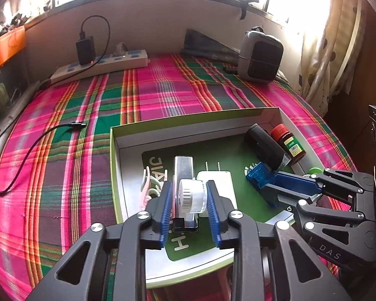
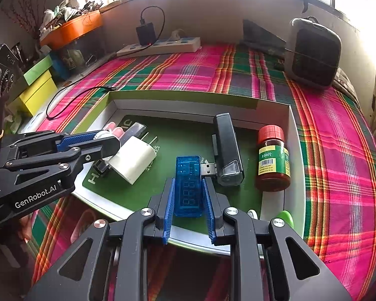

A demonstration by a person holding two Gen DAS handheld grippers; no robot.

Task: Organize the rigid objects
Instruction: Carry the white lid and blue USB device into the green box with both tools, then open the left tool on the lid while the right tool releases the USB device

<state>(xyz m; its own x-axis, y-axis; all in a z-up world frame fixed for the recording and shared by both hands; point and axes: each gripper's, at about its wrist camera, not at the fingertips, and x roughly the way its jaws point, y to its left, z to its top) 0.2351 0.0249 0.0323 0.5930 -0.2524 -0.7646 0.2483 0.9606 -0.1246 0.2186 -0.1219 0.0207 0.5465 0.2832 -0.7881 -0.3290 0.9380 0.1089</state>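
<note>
A shallow green-rimmed box lid [image 1: 188,121] [image 2: 183,97] lies on the plaid cloth. My left gripper [image 1: 190,195] is shut on a small clear round jar [image 1: 191,195] over the lid's left part; it also shows in the right wrist view [image 2: 101,135]. My right gripper [image 2: 188,195] is shut on a blue USB tester [image 2: 189,185] [image 1: 259,174], low over the lid's green floor. Inside lie a white charger plug [image 2: 132,159] [image 1: 221,178], a black bike light [image 2: 226,145] [image 1: 265,145], a red-capped pill bottle [image 2: 273,158] [image 1: 288,143], a silver stapler [image 1: 184,168] and a pink hair clip [image 1: 148,184].
A power strip [image 1: 100,66] with a black adapter, a grey speaker [image 1: 260,55] and a loose black cable [image 1: 37,140] lie on the cloth behind and left of the lid. Yellow and green boxes [image 2: 37,85] stand at the left edge. A green round thing [image 2: 285,217] lies by the lid's near right corner.
</note>
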